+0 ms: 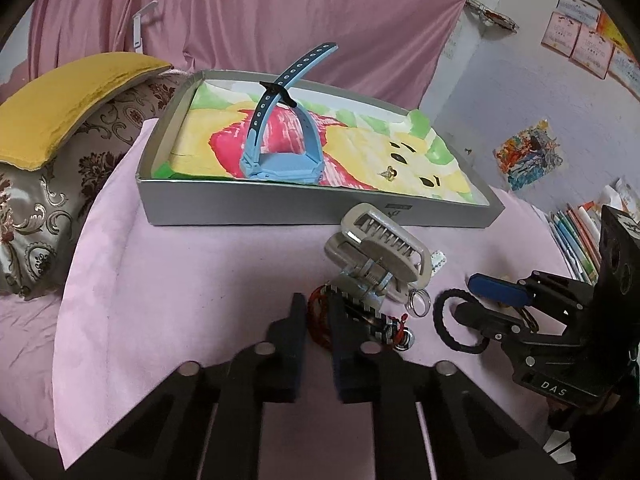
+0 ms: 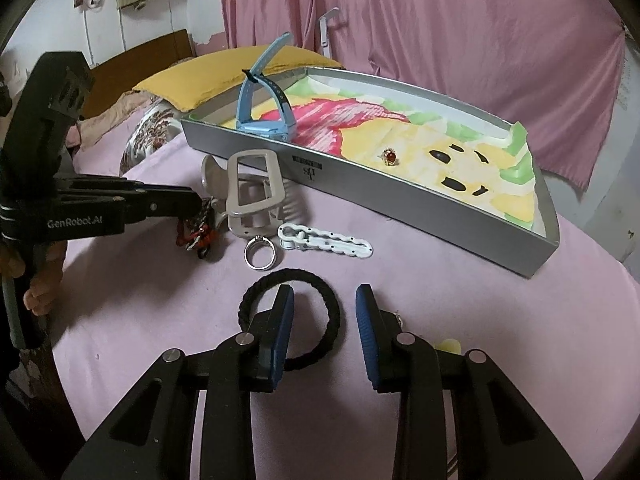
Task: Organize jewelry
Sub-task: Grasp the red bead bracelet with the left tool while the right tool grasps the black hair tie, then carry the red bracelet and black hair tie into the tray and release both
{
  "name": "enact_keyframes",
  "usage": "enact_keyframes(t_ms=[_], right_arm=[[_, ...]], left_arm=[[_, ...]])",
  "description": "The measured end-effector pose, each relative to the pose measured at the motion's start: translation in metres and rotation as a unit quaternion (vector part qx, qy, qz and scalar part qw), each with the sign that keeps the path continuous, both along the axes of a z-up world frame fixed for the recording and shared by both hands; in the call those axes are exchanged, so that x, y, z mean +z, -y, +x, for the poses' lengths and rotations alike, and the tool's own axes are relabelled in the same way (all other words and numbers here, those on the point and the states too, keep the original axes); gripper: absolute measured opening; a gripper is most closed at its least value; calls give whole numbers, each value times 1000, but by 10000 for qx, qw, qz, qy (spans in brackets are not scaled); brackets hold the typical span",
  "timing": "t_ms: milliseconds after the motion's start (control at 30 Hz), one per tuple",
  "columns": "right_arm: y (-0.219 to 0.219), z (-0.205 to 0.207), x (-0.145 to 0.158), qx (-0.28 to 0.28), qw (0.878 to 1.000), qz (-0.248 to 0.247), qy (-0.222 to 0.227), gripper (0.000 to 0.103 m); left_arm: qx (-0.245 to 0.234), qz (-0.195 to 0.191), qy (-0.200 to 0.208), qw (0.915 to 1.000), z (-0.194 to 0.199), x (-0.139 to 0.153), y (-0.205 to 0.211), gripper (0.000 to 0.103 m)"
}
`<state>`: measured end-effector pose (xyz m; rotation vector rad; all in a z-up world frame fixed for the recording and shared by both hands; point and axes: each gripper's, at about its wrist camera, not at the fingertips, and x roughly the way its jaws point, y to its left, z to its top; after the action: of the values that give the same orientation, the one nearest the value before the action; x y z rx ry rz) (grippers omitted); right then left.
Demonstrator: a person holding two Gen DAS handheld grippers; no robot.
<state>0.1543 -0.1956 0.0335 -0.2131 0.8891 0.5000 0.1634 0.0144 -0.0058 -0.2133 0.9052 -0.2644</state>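
Observation:
A grey tray [image 1: 280, 204] [image 2: 420, 204] lined with a painted sheet holds a blue watch [image 1: 280, 160] [image 2: 260, 120] and a gold ring with a red stone [image 2: 390, 157] [image 1: 388, 174]. In front of it on the pink cloth lie a beige hair claw [image 1: 380, 248] [image 2: 250, 192], a silver ring [image 2: 260, 254] [image 1: 420, 302], a white chain bracelet [image 2: 324, 240], a black braided band [image 2: 292, 320] [image 1: 456, 324] and a red and black braided bracelet [image 1: 320, 320] [image 2: 198, 232]. My left gripper [image 1: 316, 308] [image 2: 192, 204] is closed on the red and black bracelet. My right gripper [image 2: 324, 304] is open, its left finger inside the black band.
A yellow cushion [image 1: 68, 96] and a patterned pillow [image 1: 36, 208] lie left of the tray. Pink curtains [image 1: 280, 12] hang behind. Books [image 1: 576, 236] and a wall with pictures are at the right, beyond the bed edge.

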Motion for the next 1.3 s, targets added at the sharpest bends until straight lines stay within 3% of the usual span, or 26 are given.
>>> enact_keyframes(t_ms=[100,267,767,1100,1300], right_arm=[[-1,0,-1,22,10000,-27,0,28],[-1,1,0,76,10000,39,-32,6],[9,-12,12,-52,9991,311,291,5],[17,-16,16,-177,9979,478,407,5],[26,-24,40,-369,9913,842,944,5]], left_arm=[[6,-66,43,10000,-3,1,-1,9],[-35,-168,188,9997,-11,5,-3,7],[-418,-465,1008,9929,-36,32,-1,7],[-648,-554,880,9925,-38,28,9,7],[-573,-587,1221,9891,-42,46,9,7]])
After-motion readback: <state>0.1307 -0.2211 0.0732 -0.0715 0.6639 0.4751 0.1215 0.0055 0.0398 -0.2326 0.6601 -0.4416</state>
